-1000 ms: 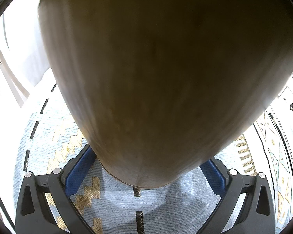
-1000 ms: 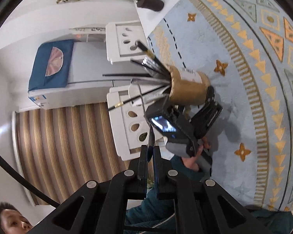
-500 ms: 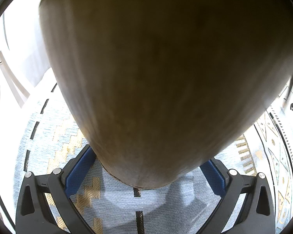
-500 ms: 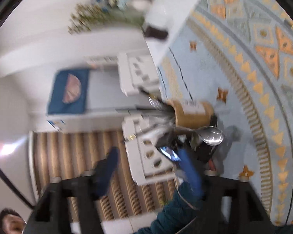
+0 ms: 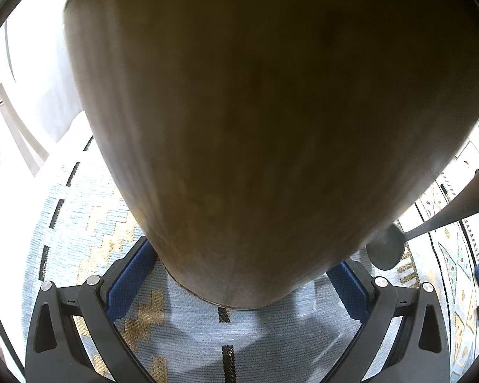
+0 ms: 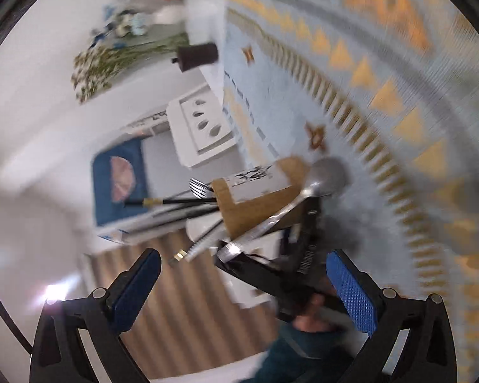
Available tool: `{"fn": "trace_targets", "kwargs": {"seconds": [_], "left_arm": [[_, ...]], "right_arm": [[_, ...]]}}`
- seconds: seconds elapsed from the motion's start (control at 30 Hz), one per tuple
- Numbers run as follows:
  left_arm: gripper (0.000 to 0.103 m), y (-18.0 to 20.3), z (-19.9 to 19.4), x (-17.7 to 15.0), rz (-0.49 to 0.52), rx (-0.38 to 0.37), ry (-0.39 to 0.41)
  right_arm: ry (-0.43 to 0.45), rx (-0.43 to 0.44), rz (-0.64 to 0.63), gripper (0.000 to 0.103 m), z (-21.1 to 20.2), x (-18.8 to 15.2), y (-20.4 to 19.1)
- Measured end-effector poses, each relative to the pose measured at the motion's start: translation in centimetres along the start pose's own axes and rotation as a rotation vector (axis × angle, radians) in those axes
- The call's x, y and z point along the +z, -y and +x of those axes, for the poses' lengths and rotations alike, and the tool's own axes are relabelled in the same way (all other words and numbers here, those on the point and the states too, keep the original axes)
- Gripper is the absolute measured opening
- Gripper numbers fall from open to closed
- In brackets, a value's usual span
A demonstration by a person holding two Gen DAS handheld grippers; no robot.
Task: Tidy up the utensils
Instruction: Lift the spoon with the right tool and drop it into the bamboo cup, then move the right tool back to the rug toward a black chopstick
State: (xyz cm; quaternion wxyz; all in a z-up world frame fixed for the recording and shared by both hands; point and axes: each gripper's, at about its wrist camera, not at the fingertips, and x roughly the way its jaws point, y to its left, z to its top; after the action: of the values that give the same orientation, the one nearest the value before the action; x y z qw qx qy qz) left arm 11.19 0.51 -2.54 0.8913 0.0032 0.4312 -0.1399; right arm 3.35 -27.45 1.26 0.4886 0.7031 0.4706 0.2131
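Utensils are sitting in a holder (image 5: 258, 121), a tan cylinder w/ a matte, cardboard-like skin that's filling most of the left wrist view. Left gripper (image 5: 236, 284) is clamping it near the base: blue ribbed pads (image 5: 127, 281) pressing on both sides, black arms angling out below. Under it is lying a woven cloth (image 5: 89, 220), pale blue w/ gold zigzags and dark dashes. At right a metal spoon (image 5: 385, 250), round bowl, grey and dull in shadow, is leaning by the holder's lower right edge; whether it's touching the wall can't be told. Its handle is running up and out toward the frame's right edge.

Right wrist view, blurred: right gripper (image 6: 242, 284) is opening wide, blue dimpled pads (image 6: 351, 296) well apart, nothing pressed between them. Ahead, the holder (image 6: 258, 204) is showing a white label w/ black print; out of its mouth are sticking a fork (image 6: 198, 188), black chopsticks (image 6: 175, 201) w/ a gold band, plus more silver handles. The spoon (image 6: 327, 177), shiny steel, is lying along the outside of the holder, bowl by its base, handle slanting down toward the gripper, not inside. Left gripper (image 6: 303, 242) is showing as black arms around the holder, w/ a hand (image 6: 313, 311) and teal sleeve (image 6: 300, 348) behind. White chairs (image 6: 204, 127) w/ teardrop cut-outs are standing past the table edge, over a striped floor (image 6: 163, 287).
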Motion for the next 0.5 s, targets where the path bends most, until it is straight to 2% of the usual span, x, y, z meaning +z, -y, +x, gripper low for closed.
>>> {"fn": "trace_targets", "kwargs": {"seconds": [0.03,0.1,0.17,0.3,0.4,0.47,0.5], "left_arm": [[0.102,0.0,0.0,0.0,0.0,0.0,0.0],[0.102,0.0,0.0,0.0,0.0,0.0,0.0],[0.102,0.0,0.0,0.0,0.0,0.0,0.0],[0.102,0.0,0.0,0.0,0.0,0.0,0.0],[0.102,0.0,0.0,0.0,0.0,0.0,0.0],[0.102,0.0,0.0,0.0,0.0,0.0,0.0],[0.102,0.0,0.0,0.0,0.0,0.0,0.0]], "right_arm": [[-0.019,0.038,0.043,0.103,1.4,0.4,0.5],[-0.037,0.061,0.087,0.103,3.2,1.0,1.2],[-0.018,0.022,0.137,0.103,4.4,1.8,2.3],[0.01,0.011,0.285,0.103,5.3,3.3,5.3],[0.045,-0.026,0.289,0.103,5.5,4.2,5.7],[0.047,-0.02,0.253,0.095,6.0,4.6,4.9],[0.036,-0.03,0.24,0.079,6.4,4.9,4.6]]}}
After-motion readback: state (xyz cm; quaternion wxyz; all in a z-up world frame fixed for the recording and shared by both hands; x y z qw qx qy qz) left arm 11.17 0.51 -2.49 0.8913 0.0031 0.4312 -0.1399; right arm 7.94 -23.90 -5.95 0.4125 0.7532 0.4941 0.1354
